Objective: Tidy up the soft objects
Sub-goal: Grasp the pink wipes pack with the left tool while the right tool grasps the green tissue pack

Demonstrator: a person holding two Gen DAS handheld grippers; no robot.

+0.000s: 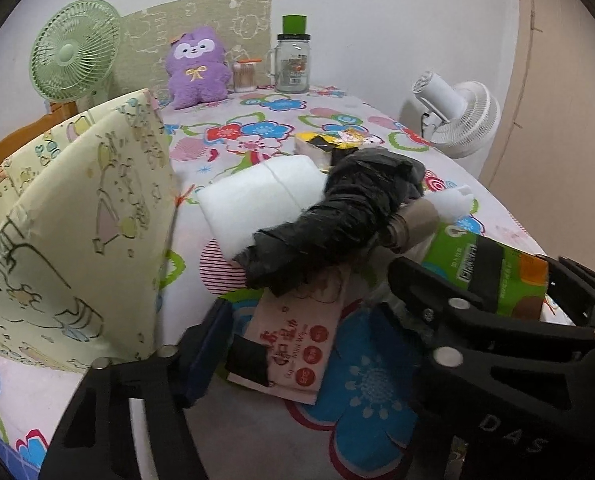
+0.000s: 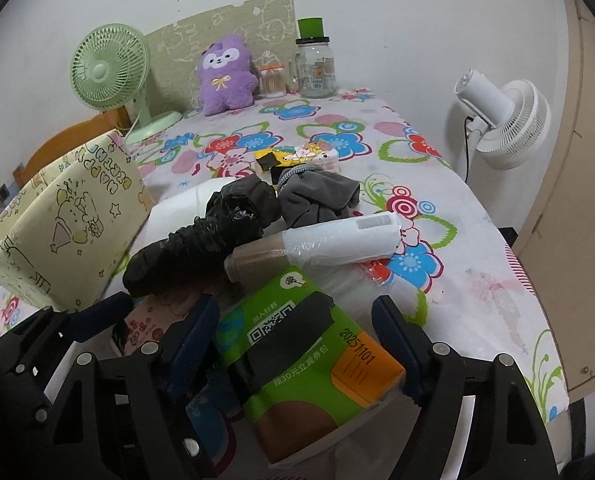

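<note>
The right gripper (image 2: 297,344) has its fingers apart, one on each side of the green pack (image 2: 301,364). The left gripper (image 1: 309,320) is apart too, around the pink pack (image 1: 297,344). A black bag roll (image 2: 201,240) and a white roll (image 2: 337,236) lie just behind them. The yellow box (image 2: 65,216) stands to the left.

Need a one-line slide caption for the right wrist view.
Right gripper straddles a green tissue pack on the floral tablecloth, black bag roll and yellow fabric bin beyond.
</note>
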